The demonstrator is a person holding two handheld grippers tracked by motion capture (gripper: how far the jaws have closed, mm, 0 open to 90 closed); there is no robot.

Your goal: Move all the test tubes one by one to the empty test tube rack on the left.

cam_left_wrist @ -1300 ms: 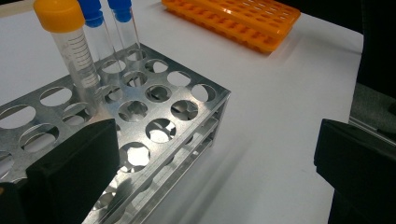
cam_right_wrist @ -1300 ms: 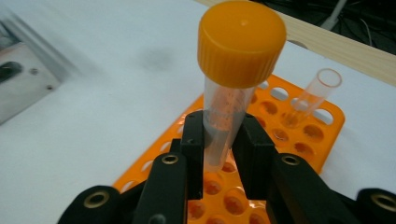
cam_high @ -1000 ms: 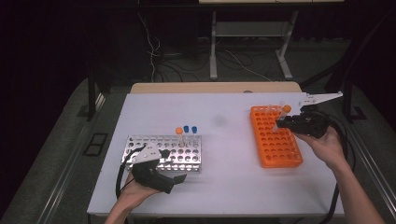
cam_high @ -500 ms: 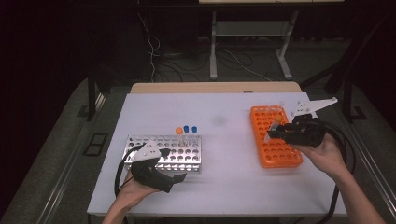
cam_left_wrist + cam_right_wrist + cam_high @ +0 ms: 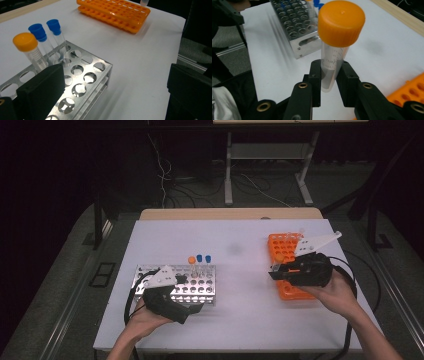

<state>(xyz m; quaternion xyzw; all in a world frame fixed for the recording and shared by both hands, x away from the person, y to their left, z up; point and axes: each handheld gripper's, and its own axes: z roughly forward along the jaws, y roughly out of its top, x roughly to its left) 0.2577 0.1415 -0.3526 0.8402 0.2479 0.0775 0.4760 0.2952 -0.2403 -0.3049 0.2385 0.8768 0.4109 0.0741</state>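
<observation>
My right gripper hovers over the left edge of the orange rack and is shut on a clear tube with an orange cap. In the right gripper view the jaws clamp the tube's lower body and its orange cap stands upright above them. My left gripper rests at the near side of the metal rack with its jaws wide open around the rack's corner. One orange-capped tube and two blue-capped tubes stand in that rack.
Bare white tabletop lies between the two racks. The orange rack shows far off in the left gripper view, with a clear tube at its far end. A wooden strip edges the table's back. Cables trail from both grippers.
My right gripper has carried the orange-capped tube from the back of the orange rack leftward and nearer to the person. The left gripper has barely shifted.
</observation>
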